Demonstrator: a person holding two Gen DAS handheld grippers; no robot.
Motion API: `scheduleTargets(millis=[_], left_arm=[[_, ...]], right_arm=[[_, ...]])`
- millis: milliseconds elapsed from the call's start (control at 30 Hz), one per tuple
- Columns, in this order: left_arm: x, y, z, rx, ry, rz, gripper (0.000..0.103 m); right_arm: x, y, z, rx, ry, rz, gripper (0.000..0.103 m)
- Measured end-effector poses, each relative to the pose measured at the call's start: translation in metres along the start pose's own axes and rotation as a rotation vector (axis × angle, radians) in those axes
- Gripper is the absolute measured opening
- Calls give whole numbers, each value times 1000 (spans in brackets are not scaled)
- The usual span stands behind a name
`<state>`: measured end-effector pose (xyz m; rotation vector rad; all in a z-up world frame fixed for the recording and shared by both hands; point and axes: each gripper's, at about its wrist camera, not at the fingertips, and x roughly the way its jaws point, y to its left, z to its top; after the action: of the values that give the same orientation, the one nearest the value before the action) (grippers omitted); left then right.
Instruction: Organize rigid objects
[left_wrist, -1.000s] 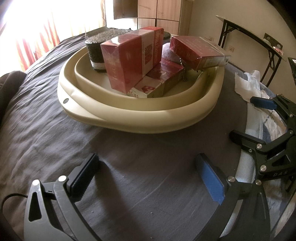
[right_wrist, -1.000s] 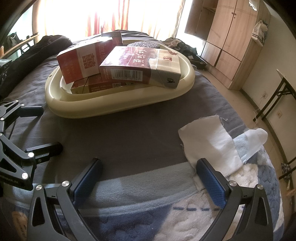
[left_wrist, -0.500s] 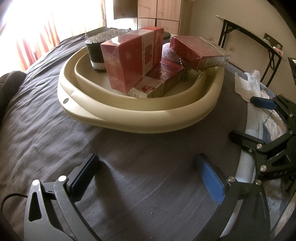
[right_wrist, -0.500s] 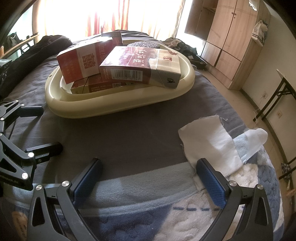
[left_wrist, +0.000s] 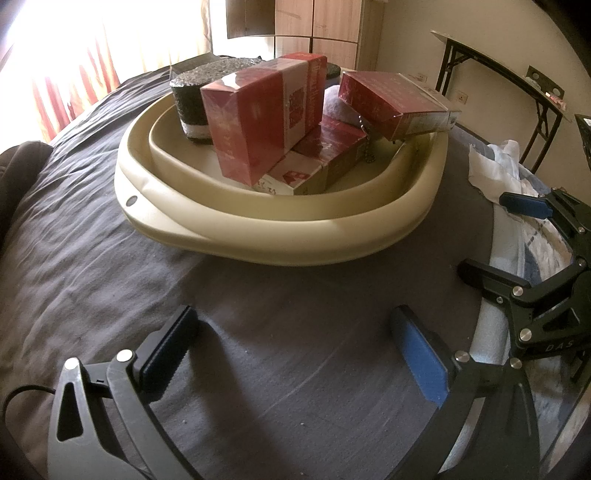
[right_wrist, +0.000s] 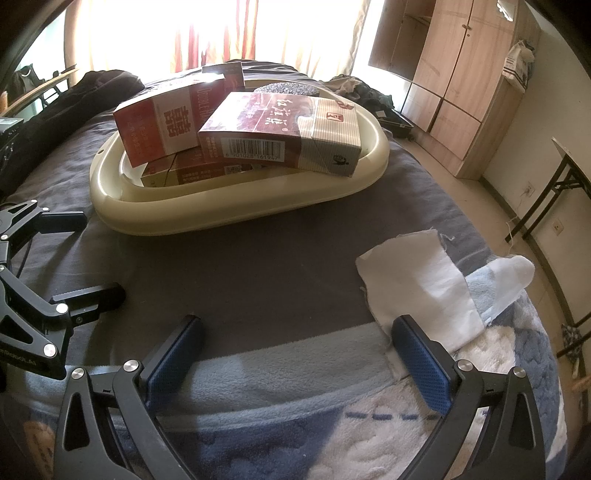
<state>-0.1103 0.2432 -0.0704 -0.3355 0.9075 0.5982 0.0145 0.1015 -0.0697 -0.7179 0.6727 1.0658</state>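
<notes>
Right now both grippers, left gripper (left_wrist: 291, 354) and right gripper (right_wrist: 295, 358), hover spread and empty over the dark grey bedspread (left_wrist: 92, 229). Red boxes (right_wrist: 280, 133) sit piled in the cream basin (right_wrist: 236, 218); wooden wardrobes (right_wrist: 461, 81) stand beyond.

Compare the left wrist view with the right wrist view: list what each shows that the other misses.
Only the left wrist view shows the ball chain hanging among the boxes and the small hole in the basin rim. Only the right wrist view shows the barcode on the top carton and the flat white cloth on the bed. Both share the cream basin piled with red cartons, the black foam block, and both claws, left claw and right claw, open and empty.
</notes>
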Motion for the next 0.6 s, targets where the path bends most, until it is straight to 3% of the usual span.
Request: scheduleTargets(millis=[600], left_arm=[[-1, 1, -1, 0, 0, 0, 103]], right_arm=[[0, 0, 0, 0, 0, 0, 103]])
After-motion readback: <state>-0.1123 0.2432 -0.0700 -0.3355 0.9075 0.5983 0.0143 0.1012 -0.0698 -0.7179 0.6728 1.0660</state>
